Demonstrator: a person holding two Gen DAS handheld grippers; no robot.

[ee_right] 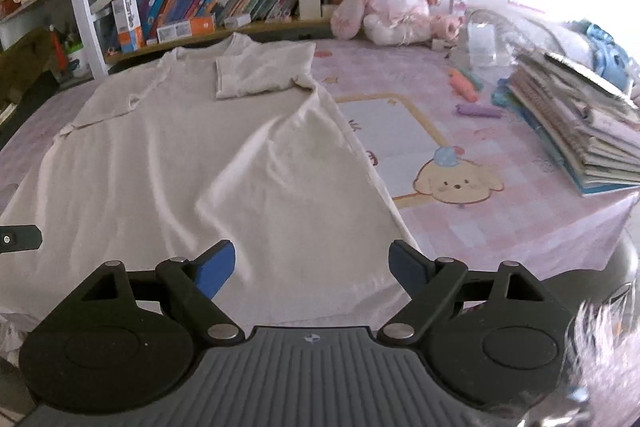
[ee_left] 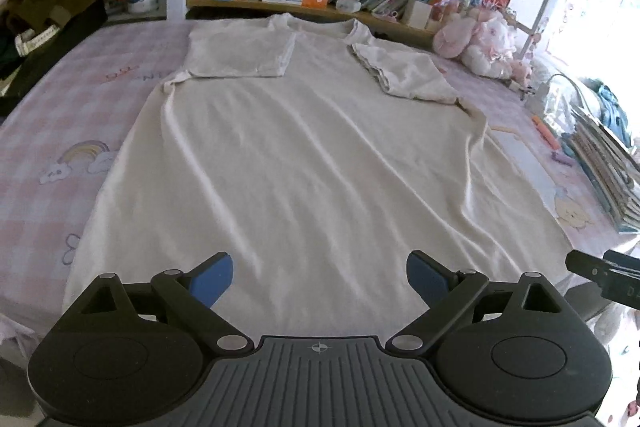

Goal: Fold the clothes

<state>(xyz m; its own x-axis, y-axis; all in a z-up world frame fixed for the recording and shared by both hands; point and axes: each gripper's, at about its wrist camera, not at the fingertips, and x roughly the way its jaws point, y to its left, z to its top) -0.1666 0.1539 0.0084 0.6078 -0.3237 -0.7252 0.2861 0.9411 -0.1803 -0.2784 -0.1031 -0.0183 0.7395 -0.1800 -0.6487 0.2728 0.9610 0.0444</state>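
On the pink checked bed (ee_left: 36, 155), cream shirt (ee_left: 304, 155) lies flat, both sleeves folded in, collar at far edge. Left gripper (ee_left: 319, 277) and right gripper (ee_right: 312, 267) over its near hem, jaws spread, nothing pinched.

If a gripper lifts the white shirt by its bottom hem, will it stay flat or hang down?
The white shirt will probably hang limp: soft ripples cross it, and both sleeves lie folded flat. It looks thin, so likely light.

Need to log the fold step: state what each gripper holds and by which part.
Nothing is held. The left gripper and right gripper both stand open above the near hem of the cream shirt, pads clear of the cloth.
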